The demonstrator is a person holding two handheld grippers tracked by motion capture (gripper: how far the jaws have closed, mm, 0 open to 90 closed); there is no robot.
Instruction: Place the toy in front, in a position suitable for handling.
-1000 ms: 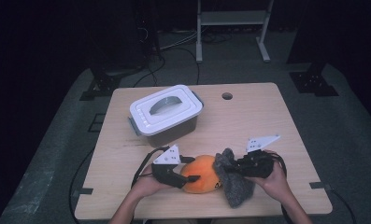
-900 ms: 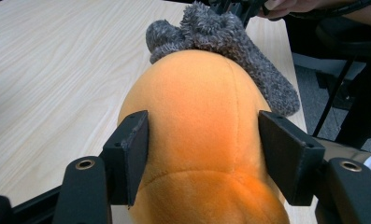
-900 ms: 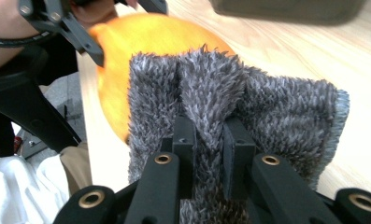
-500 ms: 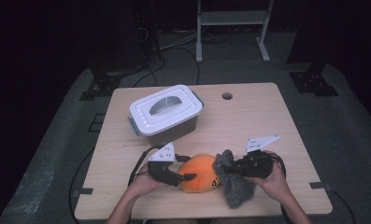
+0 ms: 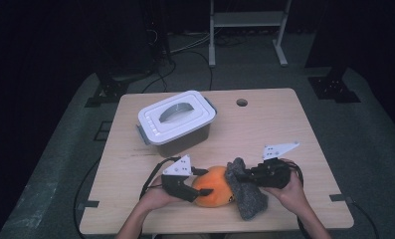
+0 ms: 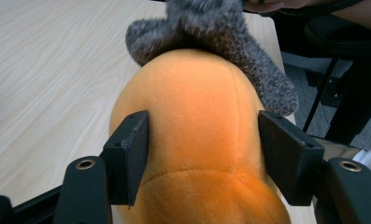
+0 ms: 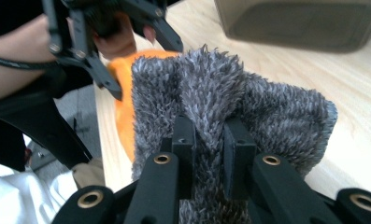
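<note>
An orange plush toy (image 5: 214, 186) lies near the table's front edge. My left gripper (image 5: 202, 182) is shut on it from the left; in the left gripper view both pads press into the orange plush toy (image 6: 197, 126) between them. A grey fuzzy cloth (image 5: 245, 191) drapes against the toy's right side. My right gripper (image 5: 237, 175) is shut on a fold of that grey cloth (image 7: 220, 107), pinched between its two jaws in the right gripper view. My left gripper (image 7: 141, 60) also shows beyond the cloth there, holding the orange toy (image 7: 122, 88).
A grey storage box with a white lid and handle (image 5: 176, 121) stands behind the toy at the table's centre left. A round cable hole (image 5: 242, 102) sits near the far edge. Bare wood (image 5: 284, 127) lies to the right of the box.
</note>
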